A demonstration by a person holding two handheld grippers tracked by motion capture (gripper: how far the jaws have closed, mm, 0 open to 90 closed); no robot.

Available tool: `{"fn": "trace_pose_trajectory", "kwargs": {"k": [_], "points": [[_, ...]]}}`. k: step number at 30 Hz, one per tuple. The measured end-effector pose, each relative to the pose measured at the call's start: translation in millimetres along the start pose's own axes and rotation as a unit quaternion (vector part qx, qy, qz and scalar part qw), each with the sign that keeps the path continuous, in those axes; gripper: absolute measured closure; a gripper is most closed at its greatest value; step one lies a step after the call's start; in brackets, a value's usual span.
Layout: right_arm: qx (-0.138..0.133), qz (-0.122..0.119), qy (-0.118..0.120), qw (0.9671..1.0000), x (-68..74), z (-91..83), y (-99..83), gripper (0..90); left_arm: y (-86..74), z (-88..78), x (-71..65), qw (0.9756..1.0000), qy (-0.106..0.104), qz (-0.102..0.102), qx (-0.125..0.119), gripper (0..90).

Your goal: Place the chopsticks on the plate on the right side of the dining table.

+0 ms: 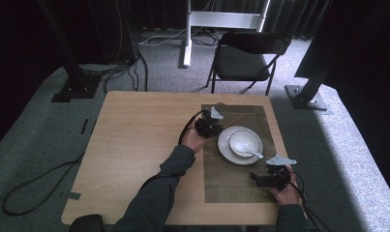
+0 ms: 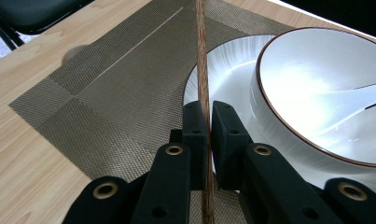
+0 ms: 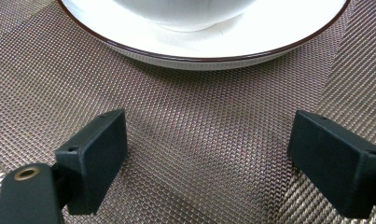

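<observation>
The left tongs [image 2: 207, 122] were pressed onto a thin wooden stick [image 2: 202, 70], which ran forward over the woven mat [image 2: 106, 88], just beside the plate [image 2: 218, 70] and the bowl [image 2: 316, 84] on it, toward the far right corner of the counter [image 1: 134, 125]. The right tongs [image 3: 209, 154] stood spread and empty low over the mat, near the counter's near right edge, facing the plate's rim. A spoon [image 1: 248, 151] lay in the bowl.

overhead view, close gripper views, shared plate [image 1: 226, 147]
</observation>
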State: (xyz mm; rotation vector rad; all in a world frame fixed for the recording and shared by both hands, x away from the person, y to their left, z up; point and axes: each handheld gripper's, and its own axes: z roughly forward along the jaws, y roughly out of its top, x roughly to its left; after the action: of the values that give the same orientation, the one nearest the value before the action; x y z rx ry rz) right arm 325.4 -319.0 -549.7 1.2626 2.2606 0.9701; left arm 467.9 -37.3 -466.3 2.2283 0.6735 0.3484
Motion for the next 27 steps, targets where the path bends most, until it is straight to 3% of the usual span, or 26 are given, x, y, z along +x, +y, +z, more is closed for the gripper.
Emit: {"fn": "trace_pose_trajectory", "kwargs": {"k": [15, 27], "points": [[0.000, 0.000, 0.000, 1.0000, 0.0, 0.0, 0.0, 11.6, 3.6, 17.1, -9.1, 0.9999, -0.010, 0.001, 0.003, 84.8], [0.000, 0.000, 0.000, 1.0000, 0.0, 0.0, 0.0, 11.6, 2.0, 26.0, -10.6, 0.9998, -0.019, -0.010, 0.001, 84.8]]}}
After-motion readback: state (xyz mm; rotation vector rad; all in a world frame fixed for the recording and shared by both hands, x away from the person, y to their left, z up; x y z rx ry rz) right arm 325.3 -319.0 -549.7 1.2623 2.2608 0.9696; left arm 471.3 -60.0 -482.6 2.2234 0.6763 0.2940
